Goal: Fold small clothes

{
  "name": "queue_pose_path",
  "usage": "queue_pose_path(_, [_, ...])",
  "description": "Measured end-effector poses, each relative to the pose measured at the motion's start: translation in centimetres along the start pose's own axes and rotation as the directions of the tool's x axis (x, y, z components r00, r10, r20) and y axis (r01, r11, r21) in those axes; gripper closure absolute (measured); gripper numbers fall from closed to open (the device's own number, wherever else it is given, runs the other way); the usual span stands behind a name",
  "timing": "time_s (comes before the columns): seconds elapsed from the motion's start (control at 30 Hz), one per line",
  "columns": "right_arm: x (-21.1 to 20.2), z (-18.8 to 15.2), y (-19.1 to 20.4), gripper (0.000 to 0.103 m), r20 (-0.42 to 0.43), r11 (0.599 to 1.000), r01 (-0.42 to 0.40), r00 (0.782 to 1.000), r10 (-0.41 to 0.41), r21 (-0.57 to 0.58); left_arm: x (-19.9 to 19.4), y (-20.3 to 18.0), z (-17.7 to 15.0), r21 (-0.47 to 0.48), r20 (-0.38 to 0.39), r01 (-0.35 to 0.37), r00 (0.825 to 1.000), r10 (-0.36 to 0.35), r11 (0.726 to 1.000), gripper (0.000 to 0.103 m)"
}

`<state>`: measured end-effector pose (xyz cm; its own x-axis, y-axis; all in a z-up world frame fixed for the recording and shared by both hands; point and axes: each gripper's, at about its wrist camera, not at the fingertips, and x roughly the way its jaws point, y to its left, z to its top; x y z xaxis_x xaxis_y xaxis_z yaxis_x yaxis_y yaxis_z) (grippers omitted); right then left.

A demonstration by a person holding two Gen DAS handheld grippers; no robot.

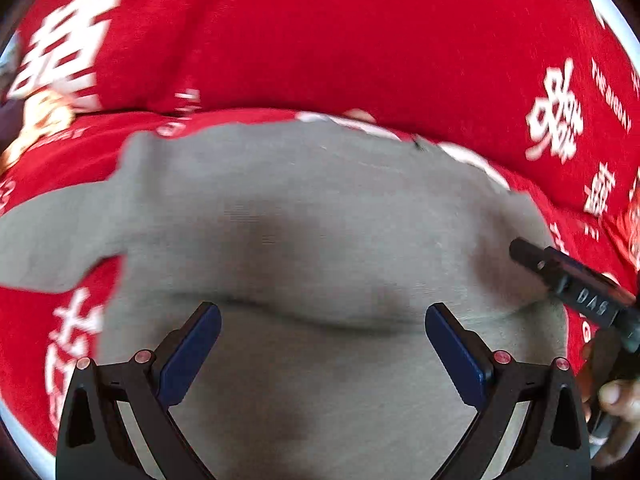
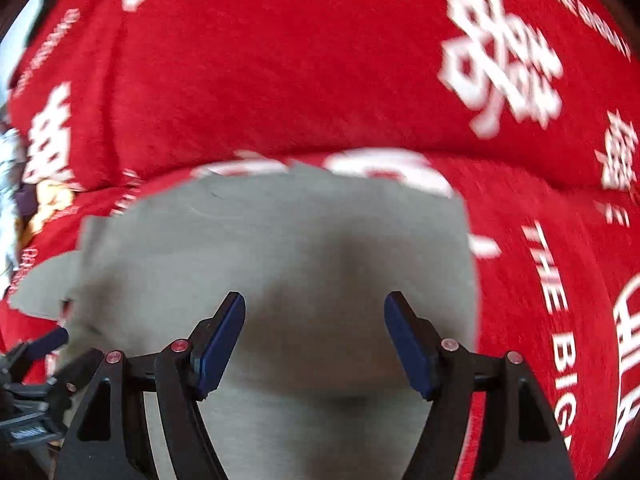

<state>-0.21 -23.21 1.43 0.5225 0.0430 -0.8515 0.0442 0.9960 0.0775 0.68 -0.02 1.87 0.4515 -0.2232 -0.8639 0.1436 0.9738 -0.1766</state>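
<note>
A small grey garment (image 1: 320,216) lies flat on a red cloth with white characters (image 1: 360,40); a sleeve sticks out at its left. My left gripper (image 1: 323,316) is open just above the garment's near part, with nothing between its blue pads. The right gripper's finger (image 1: 568,276) shows at the garment's right edge. In the right wrist view the same grey garment (image 2: 280,248) fills the middle, and my right gripper (image 2: 315,308) is open above it, empty. The left gripper (image 2: 36,360) shows at the lower left.
The red cloth (image 2: 320,60) covers the surface and bulges up in a fold behind the garment. A hand (image 1: 616,396) holds the right gripper at the far right. Other fabric (image 2: 12,168) shows at the left edge.
</note>
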Motion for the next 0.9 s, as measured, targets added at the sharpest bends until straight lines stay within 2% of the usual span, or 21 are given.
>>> queue_pose_path(0.1, [2.0,0.0,-1.5,0.028,-0.004,1.000,-0.014,1.000,0.014,0.006,2.5,-2.0,0.7,0.063,-0.036,-0.047,0.998,0.049,0.997,0.001])
queue_pose_path(0.17, [2.8,0.7,-1.5,0.028,0.010,1.000,0.014,1.000,-0.013,-0.023,4.0,-2.3,1.5,0.110,-0.021,-0.124,0.992,0.127,0.986,0.001])
queue_pose_path(0.2, [3.6,1.3,-1.5,0.025,0.003,0.999,0.033,0.999,-0.033,-0.033,4.3,-2.1,1.7,0.114,-0.018,-0.130,0.991,0.133,0.985,0.001])
queue_pose_path(0.23, [4.3,1.9,-1.6,0.024,-0.007,0.999,0.041,0.999,-0.041,-0.036,4.6,-1.7,2.4,0.102,-0.021,-0.117,0.993,0.120,0.988,0.001])
queue_pose_path(0.33, [5.1,3.2,-1.9,0.020,-0.034,0.998,0.050,0.998,-0.050,-0.028,5.2,-0.8,3.9,0.074,-0.056,-0.137,0.988,0.142,0.988,0.001])
queue_pose_path(0.43, [3.9,3.2,-1.1,0.020,-0.061,0.997,0.061,0.996,-0.064,-0.046,4.6,-0.6,4.2,0.028,-0.061,-0.156,0.986,0.157,0.987,0.001])
queue_pose_path(0.5, [1.6,1.6,-0.3,0.020,-0.012,0.998,-0.018,1.000,0.017,-0.056,3.9,-0.8,3.5,0.017,-0.053,-0.114,0.992,0.115,0.993,0.001])
queue_pose_path(0.57, [0.2,-0.4,0.5,0.020,-0.013,0.996,-0.049,0.999,0.048,-0.072,3.6,-1.1,1.9,0.044,-0.056,-0.111,0.992,0.113,0.993,0.001])
queue_pose_path(0.67, [-0.4,-3.9,1.7,0.020,-0.036,0.993,-0.031,0.999,0.027,-0.113,2.9,-1.7,-0.3,0.114,-0.007,-0.162,0.986,0.164,0.980,0.001])
queue_pose_path(0.73, [-1.1,-6.0,2.6,0.020,0.014,0.981,0.041,0.999,-0.039,-0.188,2.2,-1.4,-1.3,0.101,-0.011,-0.143,0.989,0.145,0.985,0.001])
queue_pose_path(0.77, [-1.3,-6.9,2.9,0.019,0.013,0.975,0.059,0.998,-0.057,-0.213,2.0,-1.2,-1.8,0.095,-0.032,-0.134,0.990,0.137,0.986,0.001])
queue_pose_path(0.8, [-2.0,-8.0,2.8,0.019,0.037,0.979,0.049,0.998,-0.043,-0.199,2.0,-1.0,-2.4,0.094,-0.043,-0.130,0.990,0.135,0.987,0.001])
queue_pose_path(0.9, [-3.6,-10.2,2.4,0.019,0.049,0.982,0.036,0.998,-0.027,-0.186,0.7,-0.8,-4.3,0.128,0.012,-0.143,0.990,0.143,0.981,0.001])
